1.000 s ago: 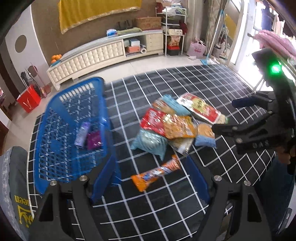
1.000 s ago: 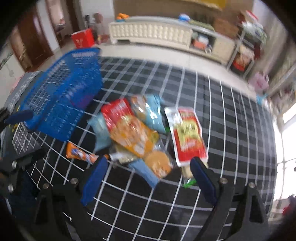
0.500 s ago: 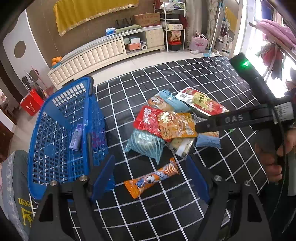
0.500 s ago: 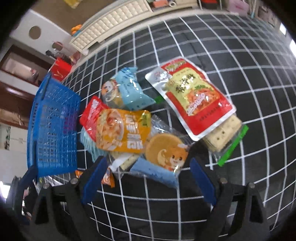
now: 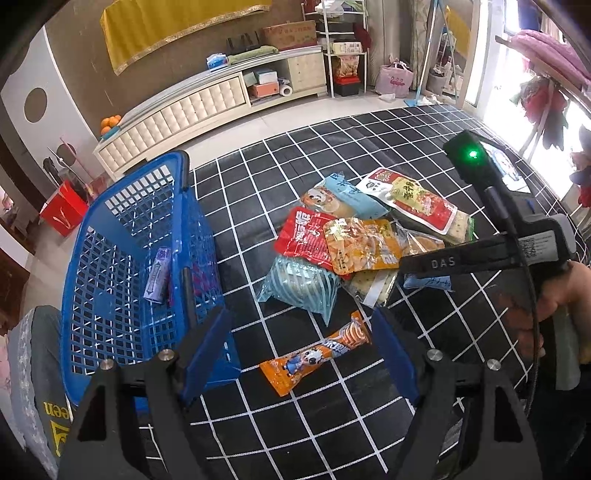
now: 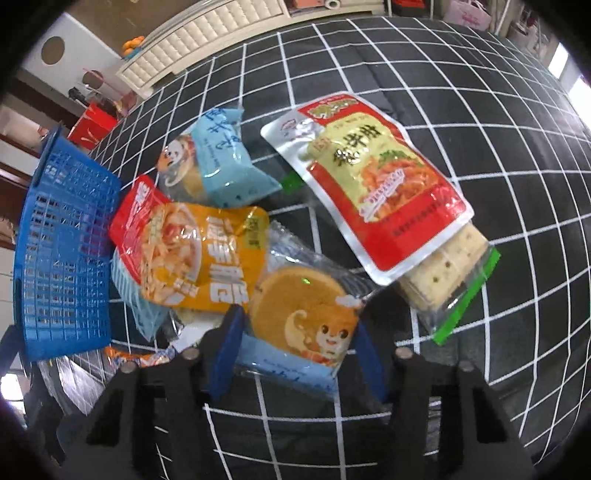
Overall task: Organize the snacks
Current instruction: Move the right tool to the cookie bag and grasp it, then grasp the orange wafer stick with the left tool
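This is a home, a living room by the look of it. A long cream sideboard [image 5: 192, 107] with tufted drawer fronts runs along a brown wall, oranges [image 5: 110, 123] sitting on its end, a yellow cloth [image 5: 177, 26] hanging above. A metal shelf rack [image 5: 345, 48] holds boxes (household clutter, mostly). Clothes [image 5: 546, 44] hang by a bright window, and a black grid-patterned mat [image 5: 332, 155] covers the tiled floor.

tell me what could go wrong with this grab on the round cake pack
The right gripper jaws have just been closing around the round cake pack, which lies partly under the orange chip bag. Lifting could drag that bag along. The grip looks to sit at the pack's near edge, so the slick wrapper may slip out. The blue basket is across the pile, a long carry.
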`<state>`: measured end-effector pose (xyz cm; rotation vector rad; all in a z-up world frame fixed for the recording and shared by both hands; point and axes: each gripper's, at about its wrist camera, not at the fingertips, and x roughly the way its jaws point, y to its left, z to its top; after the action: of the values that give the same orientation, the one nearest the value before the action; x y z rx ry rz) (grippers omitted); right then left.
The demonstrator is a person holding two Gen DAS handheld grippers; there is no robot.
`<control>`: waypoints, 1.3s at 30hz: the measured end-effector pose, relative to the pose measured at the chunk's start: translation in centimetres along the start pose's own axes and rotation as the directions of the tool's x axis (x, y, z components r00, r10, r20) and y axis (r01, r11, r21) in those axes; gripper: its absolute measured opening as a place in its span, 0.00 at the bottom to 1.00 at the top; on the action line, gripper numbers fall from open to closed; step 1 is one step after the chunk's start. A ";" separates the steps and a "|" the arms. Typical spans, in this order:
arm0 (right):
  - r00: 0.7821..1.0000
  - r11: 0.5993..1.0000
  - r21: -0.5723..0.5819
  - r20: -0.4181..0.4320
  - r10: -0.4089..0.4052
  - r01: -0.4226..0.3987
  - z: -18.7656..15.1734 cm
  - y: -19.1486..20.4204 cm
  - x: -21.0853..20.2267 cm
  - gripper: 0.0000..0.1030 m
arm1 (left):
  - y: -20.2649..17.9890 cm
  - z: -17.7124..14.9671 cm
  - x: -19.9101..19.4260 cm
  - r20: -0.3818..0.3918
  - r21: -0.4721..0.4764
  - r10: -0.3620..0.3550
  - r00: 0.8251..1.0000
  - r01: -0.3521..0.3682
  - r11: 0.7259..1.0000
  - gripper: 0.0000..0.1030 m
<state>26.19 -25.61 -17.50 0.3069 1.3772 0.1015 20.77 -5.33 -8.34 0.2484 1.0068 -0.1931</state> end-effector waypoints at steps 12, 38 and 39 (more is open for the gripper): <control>0.988 0.975 -0.221 0.156 0.015 0.020 -8.2 0.6 -5.3 0.57 | -2.8 -2.6 -0.7 0.017 0.162 -0.028 0.999 0.025 0.986 0.75; 0.989 0.962 -0.274 0.142 0.050 -0.010 -10.6 1.7 -3.1 0.57 | -5.4 -2.6 9.2 -0.230 0.380 0.073 0.970 0.021 0.925 0.50; 0.989 0.963 -0.270 0.140 0.054 -0.014 -10.5 1.6 -3.0 0.57 | -5.3 -2.5 9.7 -0.238 0.384 0.090 0.967 0.009 0.923 0.50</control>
<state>15.55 -23.16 -15.92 0.1077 1.1959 0.2872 22.38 -10.05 -18.51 0.6655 1.2115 -0.3270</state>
